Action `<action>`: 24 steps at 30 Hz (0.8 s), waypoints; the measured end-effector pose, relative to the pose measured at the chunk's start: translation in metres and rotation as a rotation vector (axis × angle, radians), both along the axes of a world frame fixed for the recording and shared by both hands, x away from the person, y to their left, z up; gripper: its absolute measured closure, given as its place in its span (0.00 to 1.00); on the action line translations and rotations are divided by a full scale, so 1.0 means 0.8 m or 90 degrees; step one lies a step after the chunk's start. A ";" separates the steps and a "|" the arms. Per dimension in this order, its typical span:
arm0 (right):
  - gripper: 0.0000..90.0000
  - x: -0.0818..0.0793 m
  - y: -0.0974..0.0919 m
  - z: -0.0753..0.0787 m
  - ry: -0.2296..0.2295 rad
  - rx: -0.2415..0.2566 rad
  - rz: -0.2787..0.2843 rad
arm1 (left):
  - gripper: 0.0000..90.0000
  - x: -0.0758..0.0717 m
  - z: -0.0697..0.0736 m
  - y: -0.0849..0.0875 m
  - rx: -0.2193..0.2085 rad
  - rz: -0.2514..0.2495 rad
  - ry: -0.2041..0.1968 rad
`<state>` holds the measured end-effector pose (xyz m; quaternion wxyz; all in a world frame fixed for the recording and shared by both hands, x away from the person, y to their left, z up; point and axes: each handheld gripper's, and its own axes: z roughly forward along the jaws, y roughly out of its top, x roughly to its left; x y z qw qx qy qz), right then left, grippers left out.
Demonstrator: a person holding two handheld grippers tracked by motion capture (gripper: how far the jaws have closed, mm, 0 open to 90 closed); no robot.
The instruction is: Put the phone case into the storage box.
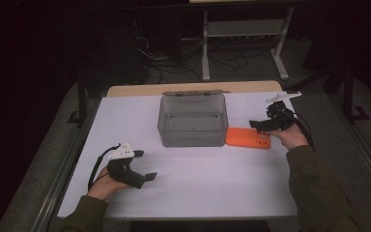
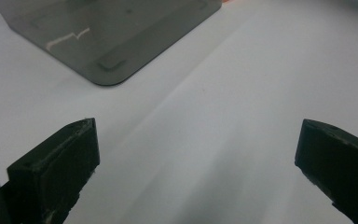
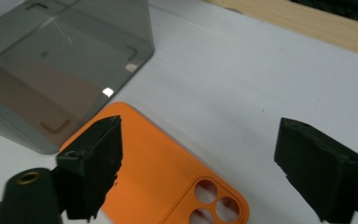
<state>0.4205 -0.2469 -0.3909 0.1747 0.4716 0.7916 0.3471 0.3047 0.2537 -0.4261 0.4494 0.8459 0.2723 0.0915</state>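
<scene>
On the right side of the white table (image 1: 193, 183), the right gripper (image 1: 260, 124) hangs just above an orange phone case (image 1: 248, 137), which lies flat and touches the right wall of a smoky transparent box (image 1: 192, 121). From the right gripper view, the phone case (image 3: 168, 172) lies under and between the two black jaws, with its camera holes toward the near edge of that view. The jaws stand spread and their pads do not press on anything; one jaw is over the case and the other is over bare table.

At the near left of the table, the left gripper (image 1: 145, 166) rests in the person's hand, well apart from the box. Its jaws are also spread wide, with only white table between them, and a corner of the box (image 2: 112, 42) is seen farther off.

I judge that the step in hand is the approach to pick up the case, probably to put it in the box, which stands open. The next move calls for lowering the right gripper so both jaws come around one edge of the thin case, then pressing together. Because the case lies flat, catching its edge may be difficult.
</scene>
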 end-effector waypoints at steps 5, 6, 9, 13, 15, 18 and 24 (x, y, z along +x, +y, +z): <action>0.37 0.006 -0.003 -0.007 0.026 -0.013 -0.018 | 0.00 0.000 0.000 0.000 -0.001 0.000 0.000; 0.41 0.008 -0.004 -0.008 0.027 -0.016 -0.020 | 0.00 0.000 0.000 0.000 0.000 0.000 0.000; 0.53 0.011 -0.006 -0.011 0.037 -0.021 -0.026 | 0.00 0.000 0.000 0.000 -0.001 0.000 0.000; 0.67 0.015 -0.006 -0.017 0.052 -0.032 -0.030 | 0.00 0.000 0.000 0.000 -0.002 0.000 0.000; 0.81 0.019 -0.009 -0.022 0.057 -0.052 -0.044 | 0.00 0.000 0.000 0.000 -0.001 0.000 0.000; 0.93 0.023 -0.012 -0.027 0.070 -0.058 -0.051 | 0.00 0.000 0.000 0.000 -0.002 0.000 0.000; 0.99 0.029 -0.018 -0.037 0.093 -0.071 -0.055 | 0.00 0.000 0.000 0.000 -0.001 0.000 -0.001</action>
